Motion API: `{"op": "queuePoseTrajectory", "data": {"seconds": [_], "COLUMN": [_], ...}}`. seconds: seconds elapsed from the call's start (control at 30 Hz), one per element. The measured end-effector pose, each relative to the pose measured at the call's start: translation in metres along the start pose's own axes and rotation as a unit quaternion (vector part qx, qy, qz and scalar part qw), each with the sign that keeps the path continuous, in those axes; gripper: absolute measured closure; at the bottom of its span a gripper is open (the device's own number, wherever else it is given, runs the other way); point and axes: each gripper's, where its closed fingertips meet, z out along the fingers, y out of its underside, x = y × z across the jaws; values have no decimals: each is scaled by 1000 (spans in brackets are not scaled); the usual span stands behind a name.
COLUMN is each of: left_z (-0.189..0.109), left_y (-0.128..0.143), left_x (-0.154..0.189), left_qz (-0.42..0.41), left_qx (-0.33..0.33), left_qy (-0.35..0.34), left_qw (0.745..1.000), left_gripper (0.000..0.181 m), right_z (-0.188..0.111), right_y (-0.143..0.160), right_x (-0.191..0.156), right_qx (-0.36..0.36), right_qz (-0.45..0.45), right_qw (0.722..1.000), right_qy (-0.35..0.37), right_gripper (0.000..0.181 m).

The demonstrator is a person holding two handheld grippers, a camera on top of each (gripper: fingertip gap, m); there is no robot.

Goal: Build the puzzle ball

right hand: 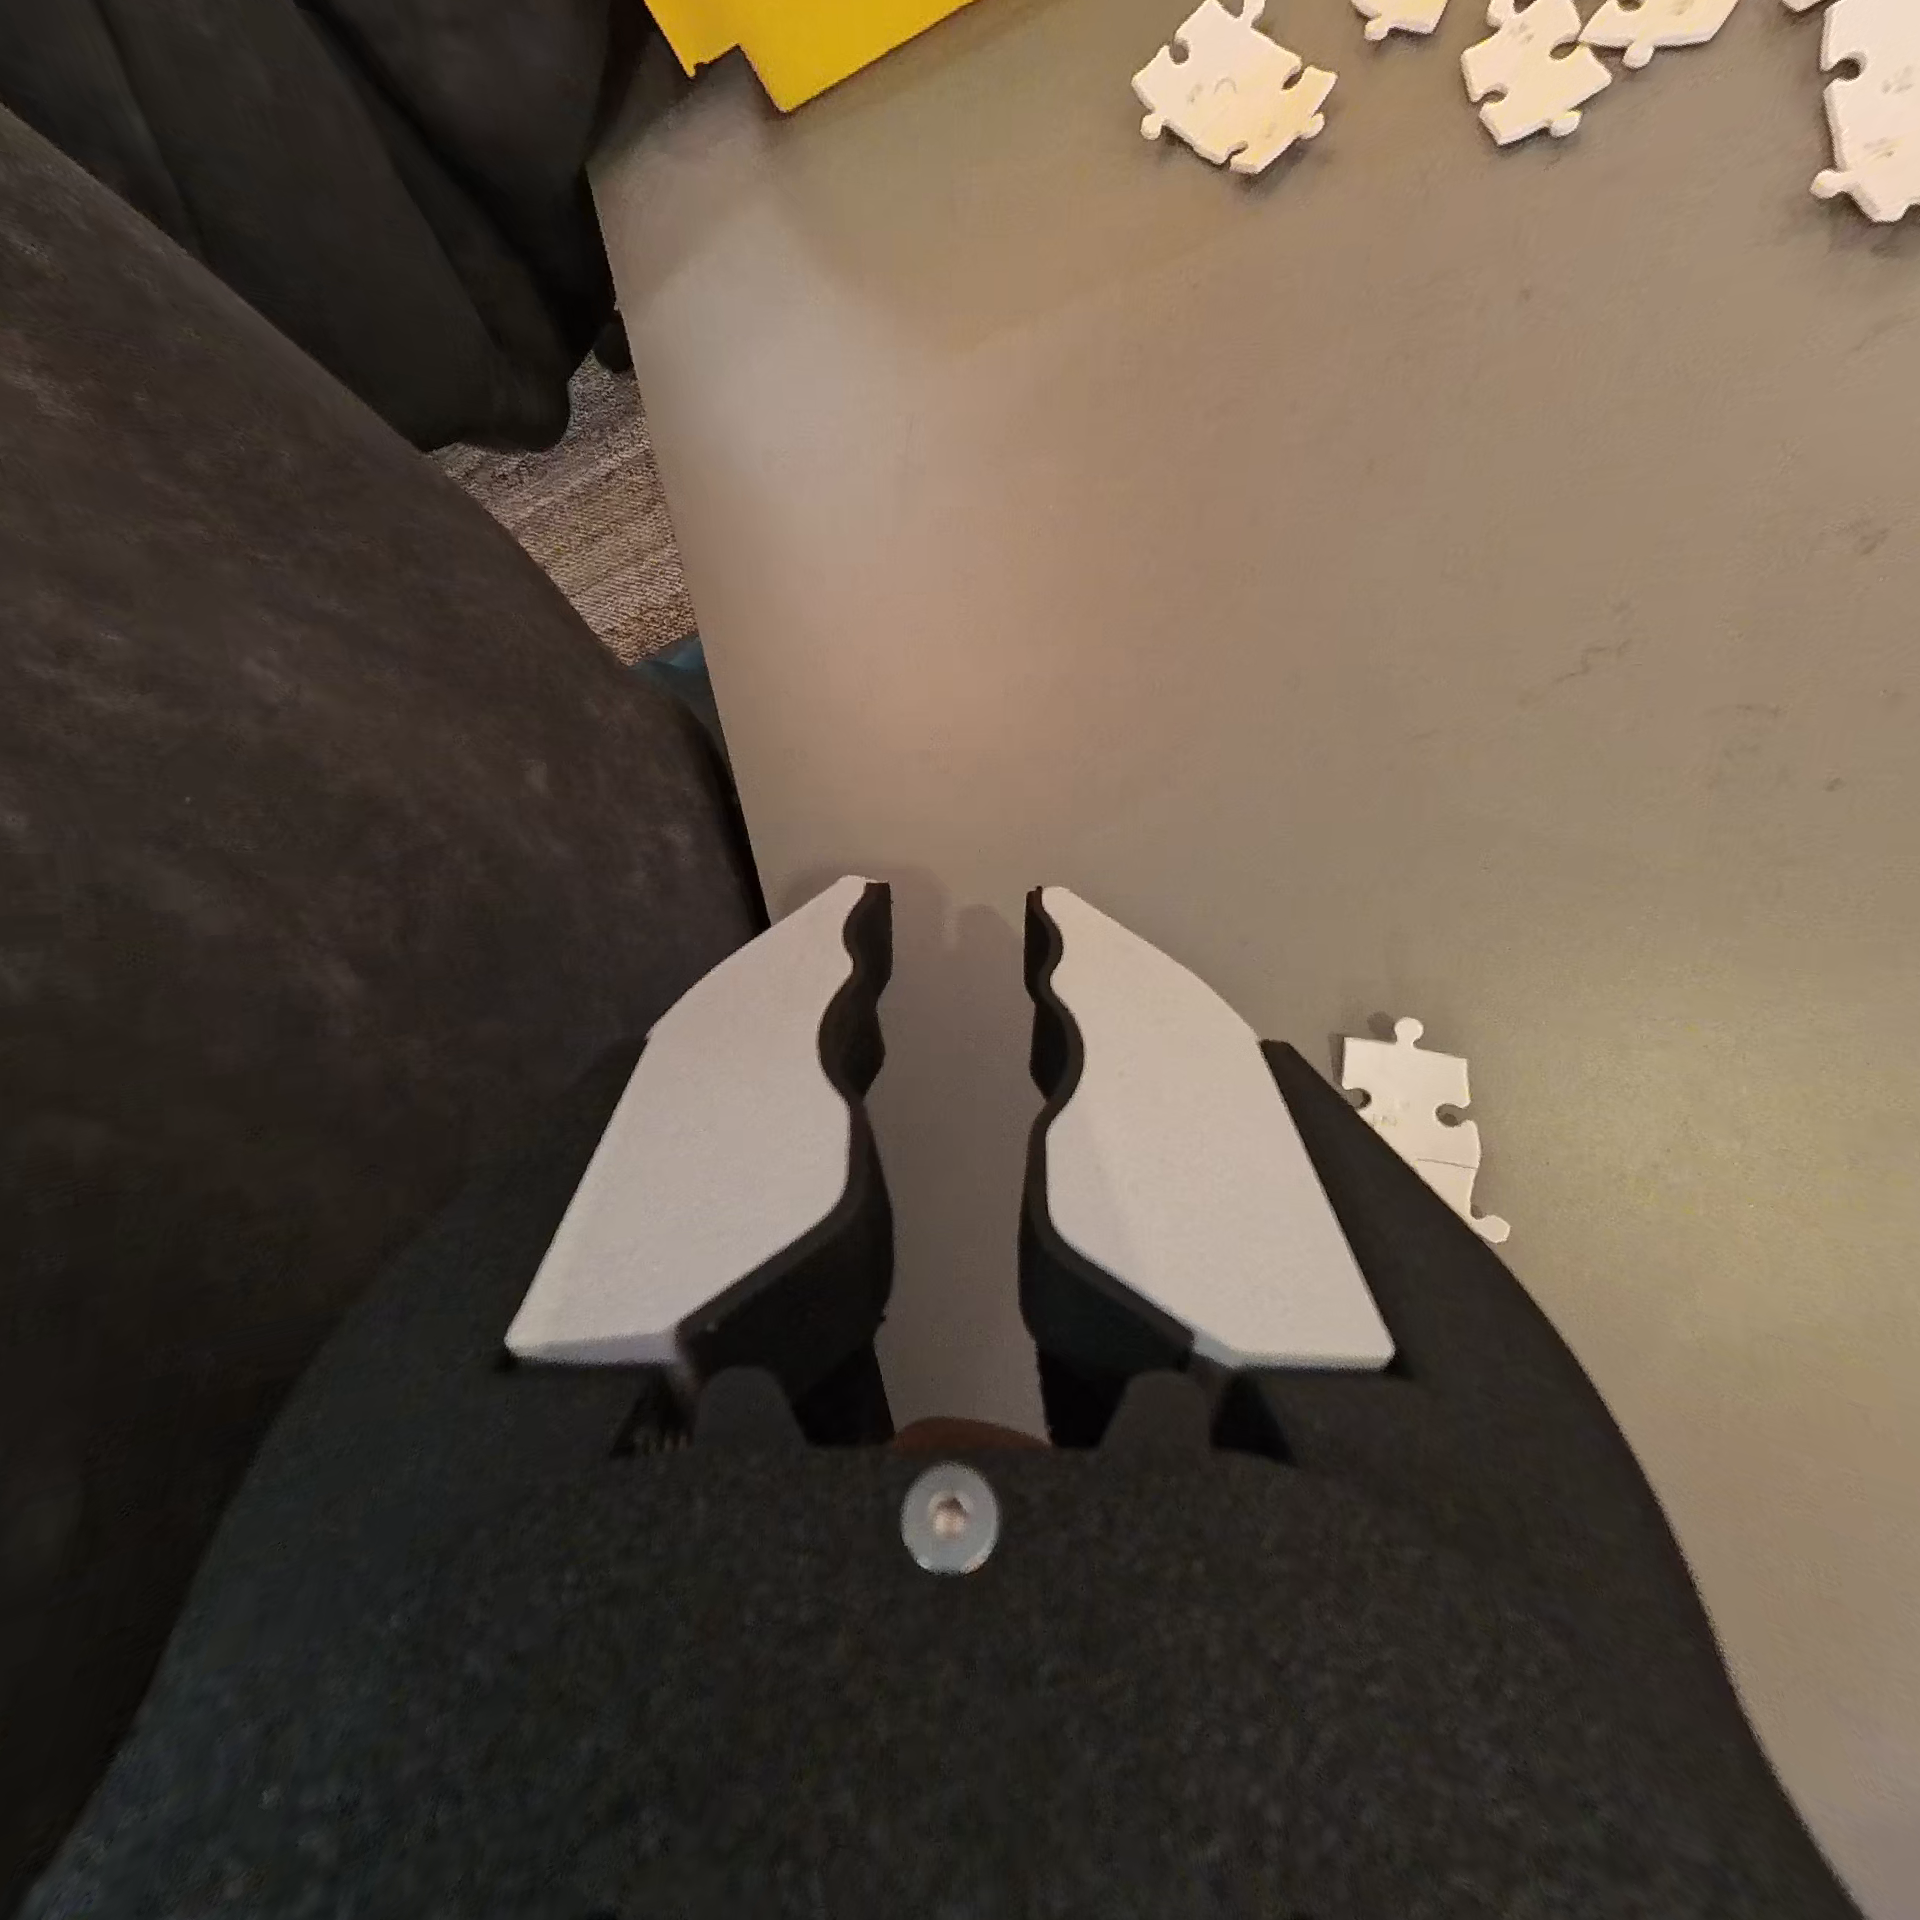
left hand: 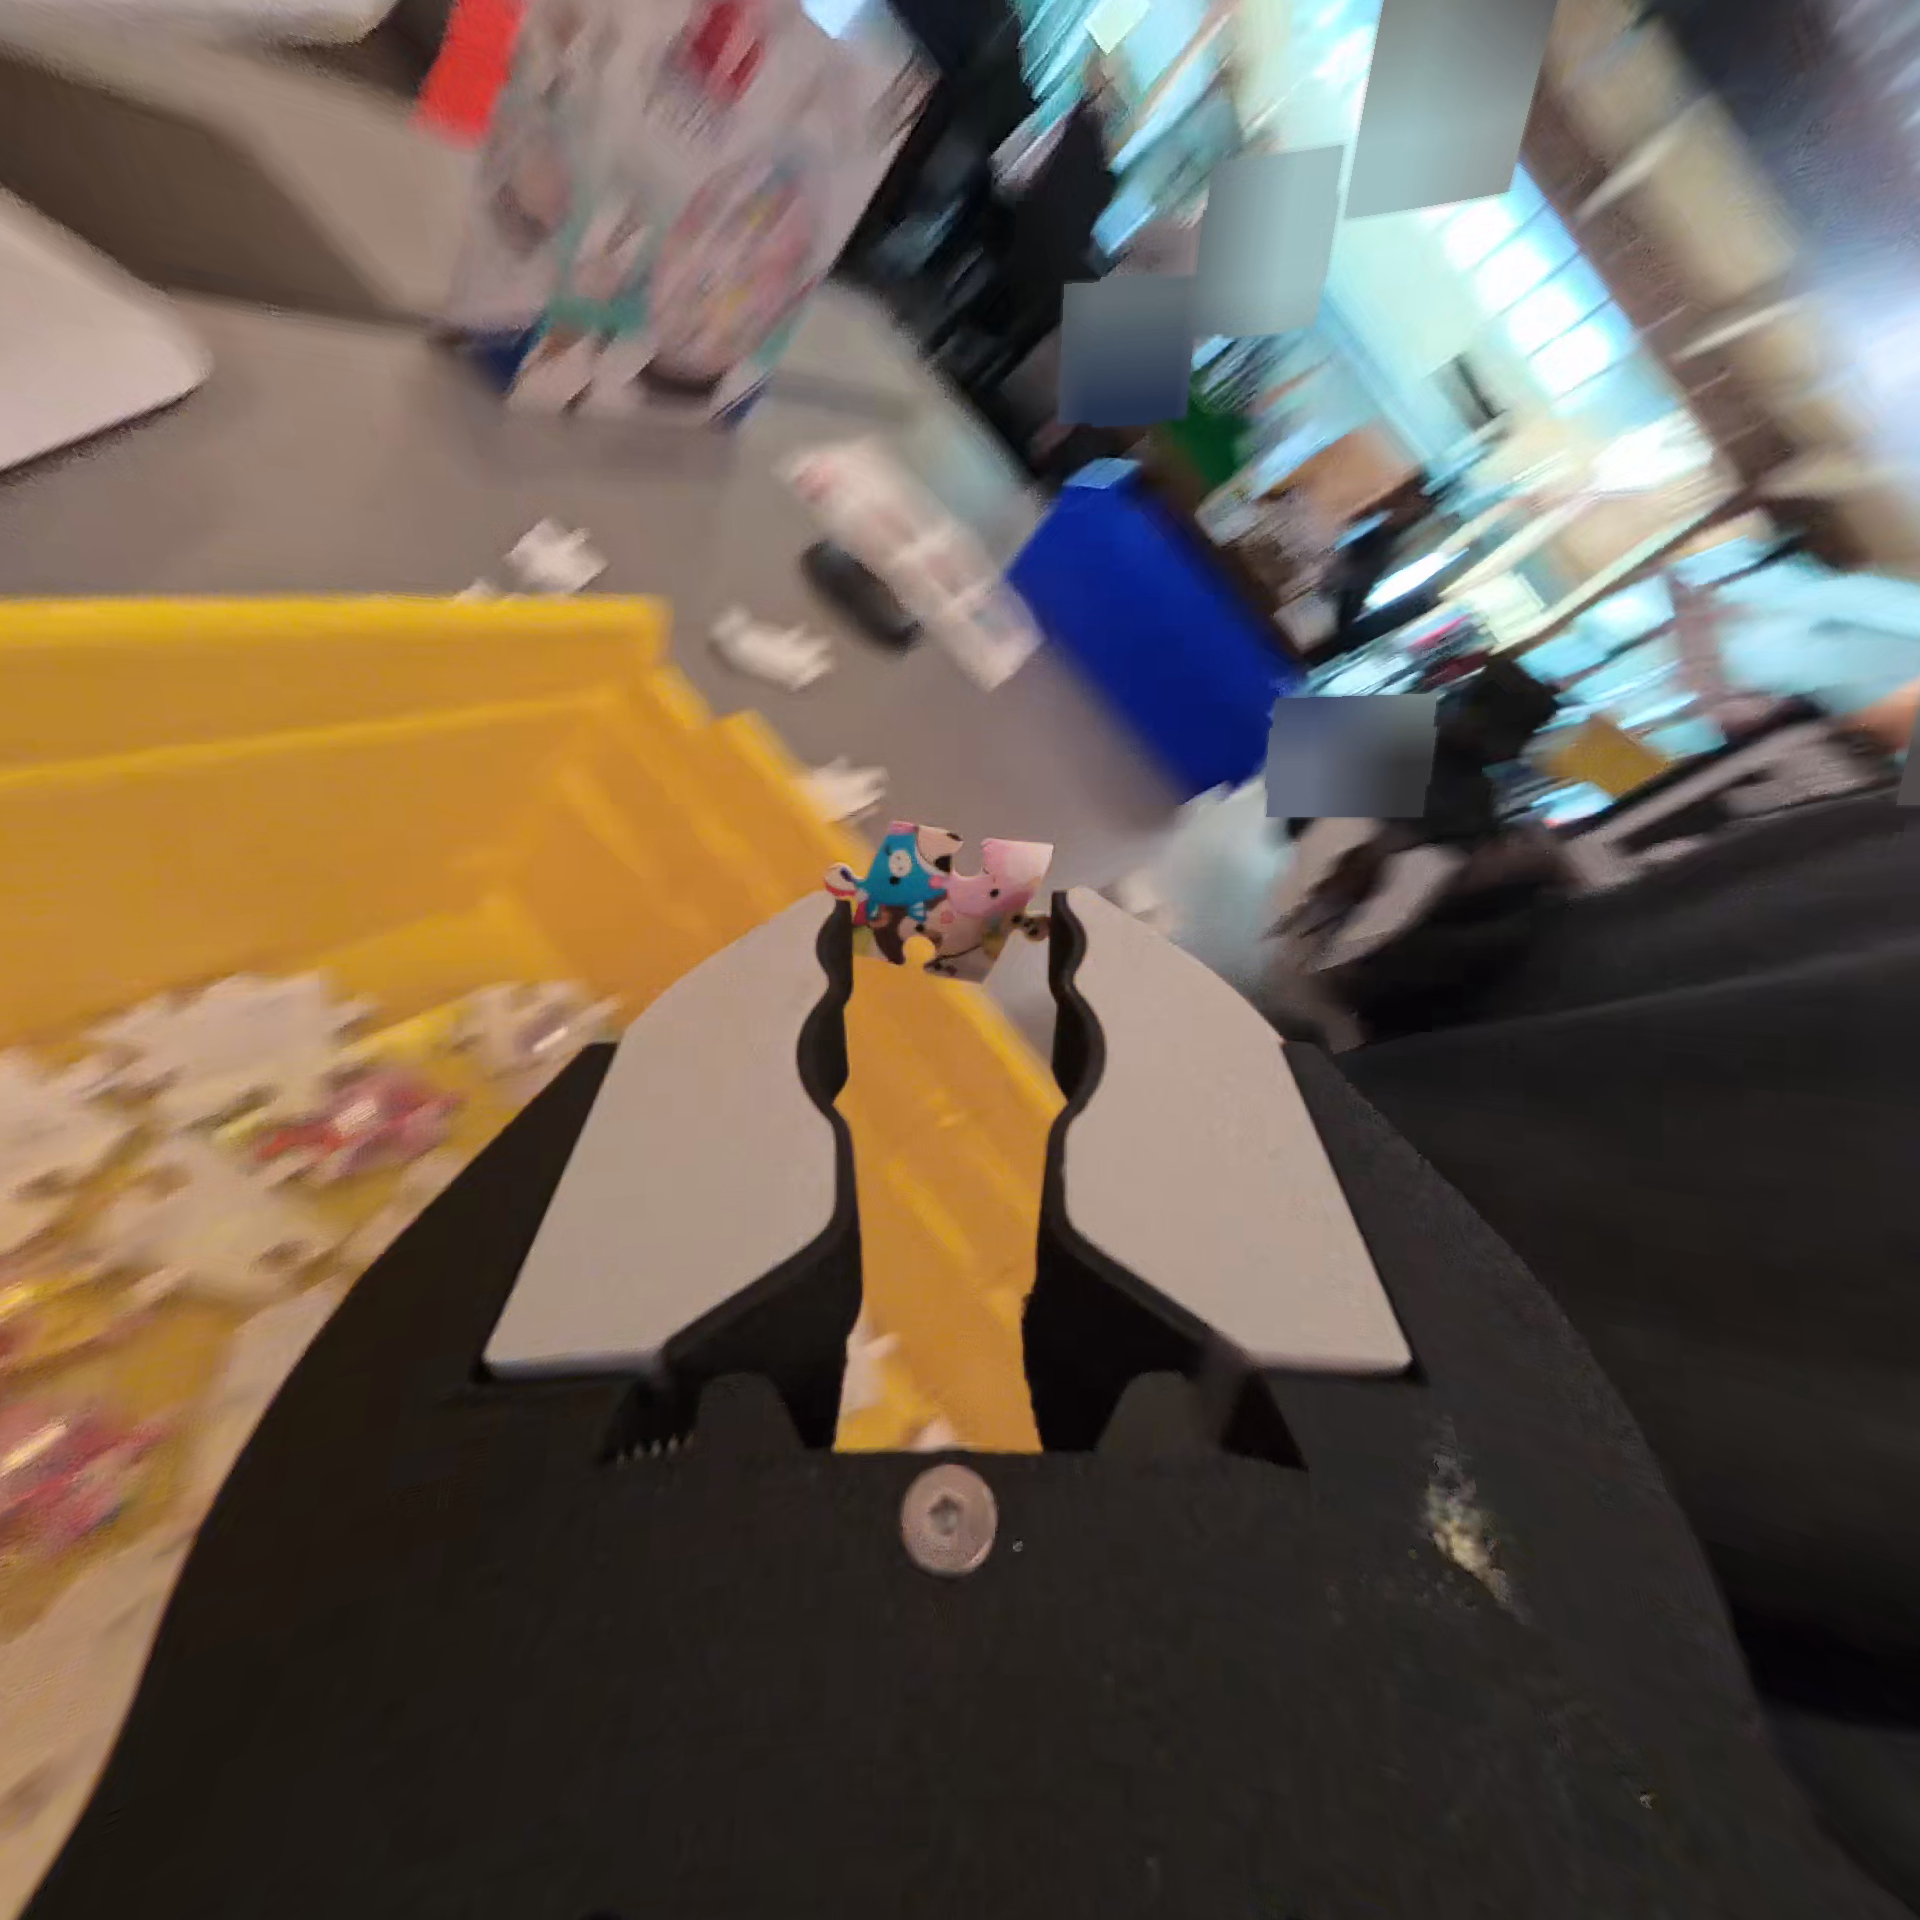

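A grey table carries a yellow tray and white puzzle pieces; the room behind is blurred; the left gripper pinches joined colourful puzzle pieces at its fingertips; the right gripper hangs partly open, empty, above bare tabletop.

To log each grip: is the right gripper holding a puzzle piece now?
No, the right gripper is open and empty above the grey table.

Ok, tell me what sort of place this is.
Probably an open indoor lounge or common room, not a lab bench: a smooth grey tabletop strewn with white face-down jigsaw pieces, a dark grey upholstered sofa beside it, and blurred bright windows behind.
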Motion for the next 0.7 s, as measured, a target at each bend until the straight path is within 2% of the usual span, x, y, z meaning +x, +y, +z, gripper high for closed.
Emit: {"op": "queuePoseTrajectory", "data": {"seconds": [0.13, 0.27, 0.43, 0.7], "left_z": [-29, -43, -52, -41], "left_y": [-27, -34, -38, -33], "left_x": [66, 101, 120, 135], "left_qz": [-20, -18, -19, -36], "left_qx": [114, 143, 164, 159], "left_qy": [182, 258, 290, 307], "left_qw": [977, 955, 943, 938], "left_gripper": [146, 146, 146, 146], "right_z": [4, 9, 8, -3], "right_y": [-4, -6, -7, -32], "right_x": [-3, -10, -11, -9], "right_qx": [-3, 4, 16, 81], "right_qz": [-9, -19, -25, -49], "right_qw": [1000, 1000, 1000, 996], "right_qy": [-1, -5, -3, 0], "right_gripper": [157, 157, 158, 159]}}
